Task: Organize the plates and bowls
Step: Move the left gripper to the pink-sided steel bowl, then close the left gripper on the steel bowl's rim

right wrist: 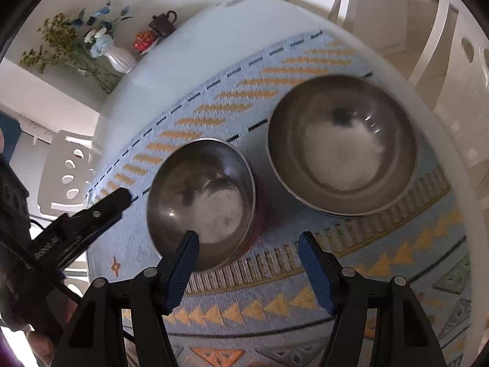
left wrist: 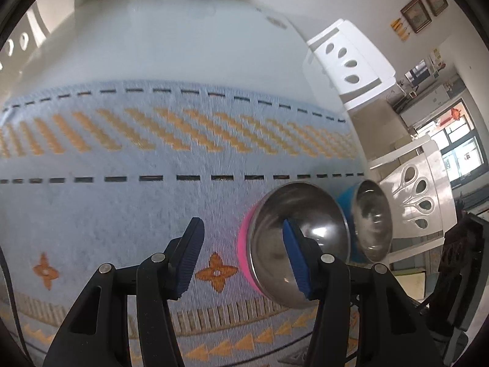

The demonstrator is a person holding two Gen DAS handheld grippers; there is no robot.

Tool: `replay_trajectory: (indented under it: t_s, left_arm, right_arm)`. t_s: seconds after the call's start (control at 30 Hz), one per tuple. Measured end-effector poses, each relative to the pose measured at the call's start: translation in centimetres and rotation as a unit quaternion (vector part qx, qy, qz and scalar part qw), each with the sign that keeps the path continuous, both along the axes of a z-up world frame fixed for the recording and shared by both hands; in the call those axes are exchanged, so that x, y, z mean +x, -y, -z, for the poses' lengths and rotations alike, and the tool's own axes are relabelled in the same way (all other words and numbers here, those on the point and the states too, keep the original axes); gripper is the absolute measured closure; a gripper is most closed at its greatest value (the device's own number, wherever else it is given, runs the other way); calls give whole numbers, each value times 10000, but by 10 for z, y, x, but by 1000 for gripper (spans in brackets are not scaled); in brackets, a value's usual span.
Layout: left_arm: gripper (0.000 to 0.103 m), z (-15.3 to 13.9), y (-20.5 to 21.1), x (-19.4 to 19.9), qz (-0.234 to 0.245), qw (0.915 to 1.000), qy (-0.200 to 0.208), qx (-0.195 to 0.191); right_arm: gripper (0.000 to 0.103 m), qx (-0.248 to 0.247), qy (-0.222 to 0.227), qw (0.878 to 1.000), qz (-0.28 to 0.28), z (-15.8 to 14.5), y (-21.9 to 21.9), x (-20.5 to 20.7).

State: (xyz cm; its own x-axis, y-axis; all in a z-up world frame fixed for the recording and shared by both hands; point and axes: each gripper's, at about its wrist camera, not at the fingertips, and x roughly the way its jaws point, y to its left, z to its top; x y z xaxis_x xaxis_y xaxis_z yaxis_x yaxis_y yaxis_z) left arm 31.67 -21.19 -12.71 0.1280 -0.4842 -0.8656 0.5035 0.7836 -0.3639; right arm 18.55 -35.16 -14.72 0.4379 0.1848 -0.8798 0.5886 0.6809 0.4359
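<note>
No brand or label reads clearly anywhere. The only writing is some white lettering along the body of the left gripper as it shows in the right wrist view, and it is too small and blurred to make out.

Two steel bowls sit on a blue woven mat with orange patterns and dashed dark lines, which lies on a white table. The pink bowl has a pink outer wall and a shiny metal inside; the blue bowl stands just beside it, nearer the table's edge, and its blue wall is seen only in the left wrist view. In the right wrist view the pink bowl is the smaller and closer one, the blue bowl larger and farther.

The left gripper has its jaws spread wide. Its right finger stands in front of the pink bowl's inside, but whether it touches the metal cannot be told. It holds nothing.

The right gripper is also spread wide and holds nothing. Its left finger overlaps the near rim of the pink bowl; contact is unclear.

At the far end of the table stand a white vase of flowers, a dark teapot and a red item too small to identify. White chairs with oval cutouts ring the table, partly cut off. Both views are soft with blur.
</note>
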Motion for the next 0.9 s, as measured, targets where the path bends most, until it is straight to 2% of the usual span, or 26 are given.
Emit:
replay_trajectory:
  t_s: [0.1, 0.17, 0.27, 0.33, 0.4, 0.5, 0.57, 0.6, 0.67, 0.8, 0.9]
  left_arm:
    - [54, 10, 6, 3, 74, 10000, -30, 42]
    - [56, 17, 9, 5, 102, 9999, -126, 33]
    - [63, 29, 13, 6, 135, 9996, -262, 48]
    - [72, 34, 15, 5, 151, 9995, -266, 114]
    - [76, 36, 16, 3, 141, 9996, -220, 137]
    - [76, 35, 16, -2, 116, 9997, -44, 223]
    - [81, 34, 17, -4, 122, 9994, 80, 301]
    - [89, 36, 19, -4, 147, 9993, 80, 333]
    - [93, 39, 22, -5, 183, 9989, 89, 411]
    - [94, 23, 23, -16, 257, 9962, 484, 676]
    - [94, -1, 15, -24, 195, 9958, 665, 594]
  right_arm:
    - [43, -239, -29, 9997, -48, 4, -4, 10]
    - [45, -228, -34, 9996, -167, 10, -6, 18]
    - [54, -261, -149, 9992, -278, 21, -11, 25]
    - [56, -275, -208, 9989, -310, 29, -12, 27]
    - [59, -347, -225, 9985, -366, 32, -13, 28]
    - [60, -443, -154, 9976, -513, 31, -16, 30]
    - [61, -559, -131, 9967, -574, 31, -17, 32]
    - [62, -606, -131, 9963, -595, 33, -18, 33]
    - [75, -676, -165, 9953, -673, 36, -17, 34]
    - [80, -886, -55, 9914, -959, 28, -21, 33]
    - [80, -1191, 159, 9865, -1116, 2, -28, 27]
